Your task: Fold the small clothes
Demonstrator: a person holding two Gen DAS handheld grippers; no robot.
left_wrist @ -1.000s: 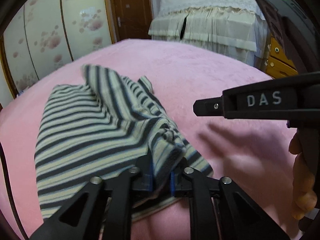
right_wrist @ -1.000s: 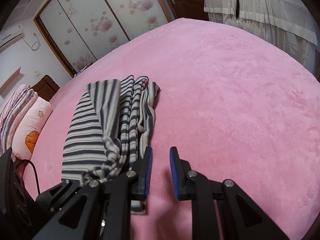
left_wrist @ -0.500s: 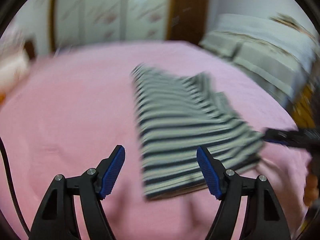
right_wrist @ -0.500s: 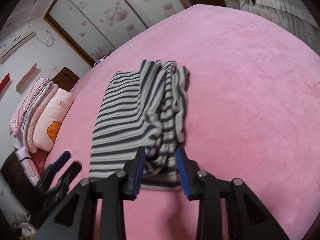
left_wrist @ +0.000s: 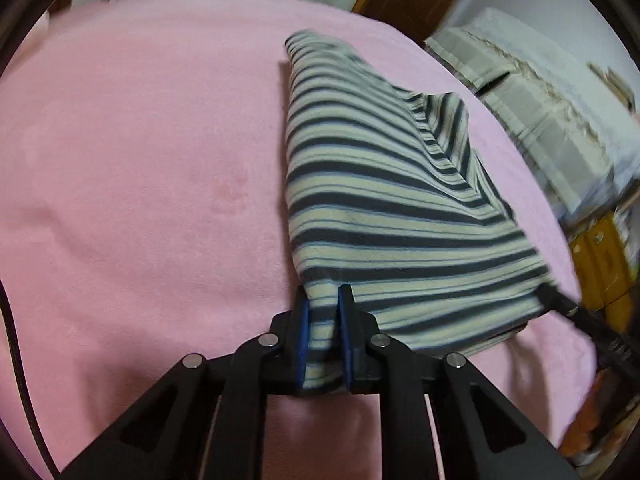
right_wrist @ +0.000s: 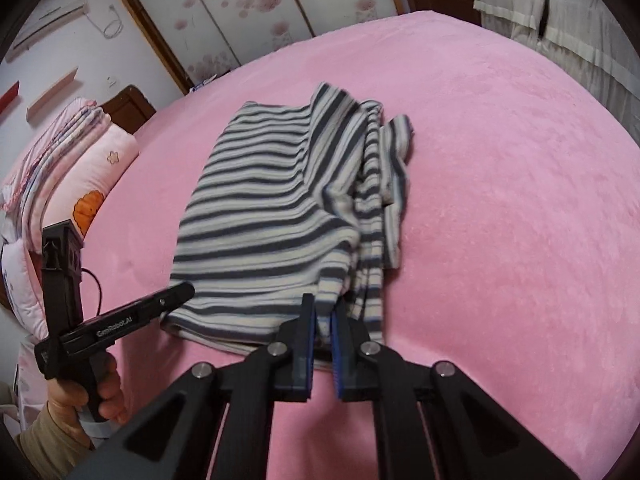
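Striped garment lying on pink bed blanket, partly folded, dark and cream stripes running across. Near edge lifting slightly off the blanket at two corners. Left tongs clamping the near-left corner of the garment, blue pads pressing cloth from both sides, fabric bunching between them. Right tongs pinching the near-right corner, where several layers are gathering into a rumpled ridge running away along the garment's right side. In right wrist view, left tongs showing from the side, tip touching the garment's near-left corner, person's hand gripping the handle below. In left wrist view, right tongs entering from the right, tip meeting the garment's near-right corner, view blurring there. Folded quilts and pillow stacking well to the left of the garment. Floral wardrobe doors standing beyond the garment's far edge. Cloth-draped furniture sitting far right of the garment.
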